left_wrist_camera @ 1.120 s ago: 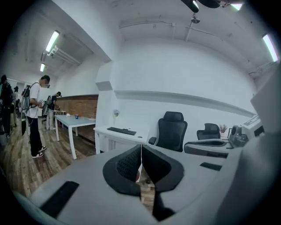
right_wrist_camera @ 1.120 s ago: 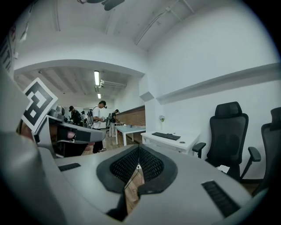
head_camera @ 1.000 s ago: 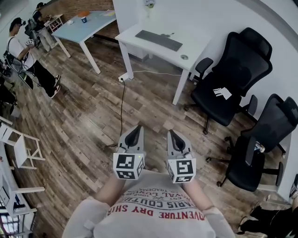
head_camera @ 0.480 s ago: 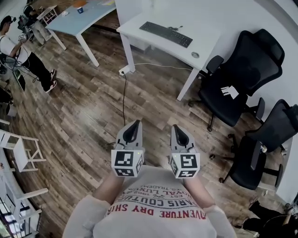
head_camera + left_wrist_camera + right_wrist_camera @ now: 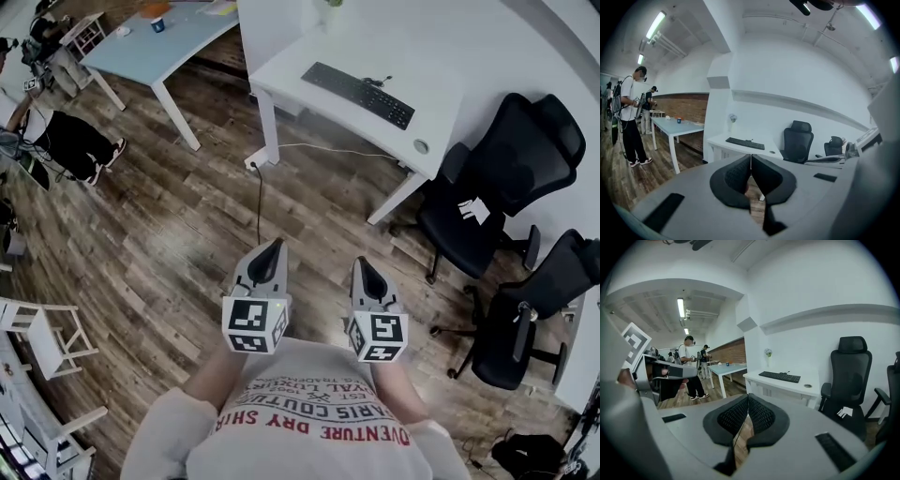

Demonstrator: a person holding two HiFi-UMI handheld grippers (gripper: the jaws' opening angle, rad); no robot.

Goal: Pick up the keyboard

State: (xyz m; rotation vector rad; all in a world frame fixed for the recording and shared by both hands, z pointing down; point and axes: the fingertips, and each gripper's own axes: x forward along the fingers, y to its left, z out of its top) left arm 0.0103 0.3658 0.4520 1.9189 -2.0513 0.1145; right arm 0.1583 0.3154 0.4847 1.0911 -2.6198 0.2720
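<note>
— Keyboard location?
— Flat black keyboard [image 5: 359, 94] lies on white rectangular desk [image 5: 441, 98], near the desk's front edge, long side running along it. Small round grommet [image 5: 421, 146] sits in the desk top just past the keyboard's right end. Nothing touches the keyboard.
— Claws?
— Left gripper [image 5: 272, 247]: jaws pressed together, pads meeting, nothing between them. Right gripper [image 5: 361, 263]: same, jaws together, empty. Both are held side by side in front of the person's chest, marker cubes toward the body, tips aimed at the desk and slightly down.
— Gap to target?
— Well apart. Brown wood-plank floor [image 5: 169, 225] lies between grippers and desk. In both gripper views the keyboard shows above the closed jaw tips, far off.
— Surroundings?
— Black office chair [image 5: 506, 178] just right of the desk, white paper scrap [image 5: 475, 208] on its seat. Second black office chair [image 5: 539, 300] nearer and further right. Light blue table [image 5: 159, 47] left of the desk. Thin cable [image 5: 260, 202] runs over the floor from a white power strip [image 5: 254, 161] by the desk leg. Person in black trousers [image 5: 70, 145] stands at far left.
</note>
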